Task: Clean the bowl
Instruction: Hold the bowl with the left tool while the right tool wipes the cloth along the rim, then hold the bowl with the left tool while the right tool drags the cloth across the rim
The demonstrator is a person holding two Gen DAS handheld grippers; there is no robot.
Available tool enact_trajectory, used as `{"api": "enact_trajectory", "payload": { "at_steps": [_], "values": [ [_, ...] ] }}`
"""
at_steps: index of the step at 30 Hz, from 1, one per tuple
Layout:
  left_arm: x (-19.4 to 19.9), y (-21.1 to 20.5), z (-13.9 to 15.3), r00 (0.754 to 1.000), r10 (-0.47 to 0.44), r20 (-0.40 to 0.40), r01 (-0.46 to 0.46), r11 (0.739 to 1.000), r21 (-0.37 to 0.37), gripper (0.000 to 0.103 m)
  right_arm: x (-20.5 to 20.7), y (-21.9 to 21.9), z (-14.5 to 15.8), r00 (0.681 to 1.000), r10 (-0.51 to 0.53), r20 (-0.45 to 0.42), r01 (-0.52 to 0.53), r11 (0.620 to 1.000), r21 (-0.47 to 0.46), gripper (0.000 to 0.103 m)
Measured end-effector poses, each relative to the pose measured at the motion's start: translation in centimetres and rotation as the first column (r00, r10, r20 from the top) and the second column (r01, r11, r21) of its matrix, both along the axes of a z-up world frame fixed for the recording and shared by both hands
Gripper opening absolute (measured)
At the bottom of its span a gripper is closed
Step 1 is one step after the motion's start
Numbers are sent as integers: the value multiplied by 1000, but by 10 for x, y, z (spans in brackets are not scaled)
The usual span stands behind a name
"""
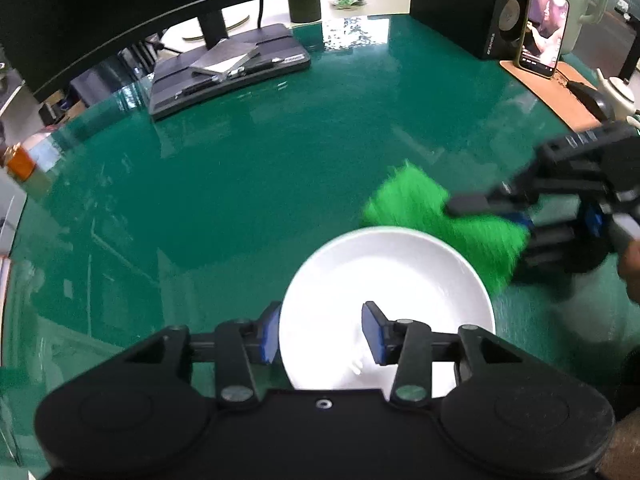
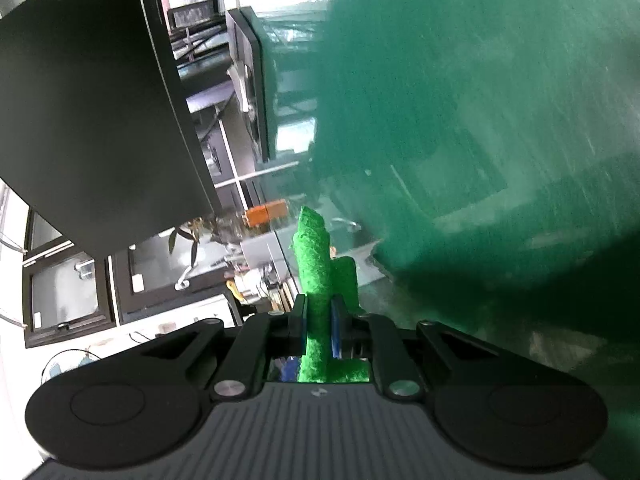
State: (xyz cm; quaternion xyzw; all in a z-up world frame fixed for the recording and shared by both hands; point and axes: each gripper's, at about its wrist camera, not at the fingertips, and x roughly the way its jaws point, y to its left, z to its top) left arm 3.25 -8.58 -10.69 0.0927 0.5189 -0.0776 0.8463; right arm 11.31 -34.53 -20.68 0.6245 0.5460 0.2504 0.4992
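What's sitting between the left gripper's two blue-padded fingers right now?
The near rim of the white ceramic bowl lies between the left gripper's open fingers, one outside and one inside; the left wrist view shows this.

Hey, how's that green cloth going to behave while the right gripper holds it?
The green cloth looks floppy: it folds and droops beside the right gripper. Probably light. Its fuzzy pile likely grips well, so slipping seems unlikely.

The left wrist view looks down and forward from close above the bowl [image 1: 386, 308], over the green table [image 1: 240, 184], toward the monitor [image 1: 180, 4] at the table's far edge. The right wrist view is rolled sideways, close to the same table [image 2: 480, 100], which stands like a wall on its right, with the monitor [image 2: 88, 112] on its left. Both views share table, monitor and green cloth [image 1: 448, 220] [image 2: 316, 272].
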Motion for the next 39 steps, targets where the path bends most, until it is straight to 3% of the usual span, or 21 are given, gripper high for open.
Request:
{"api": "enact_trajectory", "payload": {
  "at_steps": [2, 4, 11, 15, 20, 28, 39],
  "values": [
    [-1, 1, -2, 1000, 12, -4, -12, 1000, 13, 19, 9, 8, 0, 1000, 19, 8, -18, 1000, -19, 13],
    [2, 5, -3, 999, 33, -17, -33, 999, 2, 17, 18, 21, 1, 999, 49, 16, -49, 998, -29, 13],
    [6, 2, -2, 1000, 9, -3, -9, 999, 36, 23, 35, 55, 11, 990, 127, 66, -125, 991, -41, 13],
    [11, -1, -3, 1000, -26, -9, 27, 999, 46, 28, 23, 37, 13, 990, 127, 66, -124, 991, -43, 13],
    [8, -7, -5, 998, -64, -10, 65, 995, 77, 31, 2, 10, 4, 995, 99, -3, -99, 995, -31, 13],
    [6, -7, -6, 997, -74, -11, 74, 994, 79, 32, 30, 51, 8, 991, 128, 46, -127, 992, -25, 13],
    [9, -7, -5, 995, -100, -17, 101, 992, 70, 33, 2, 8, 4, 994, 110, -4, -111, 993, -43, 13]
  ]
}}
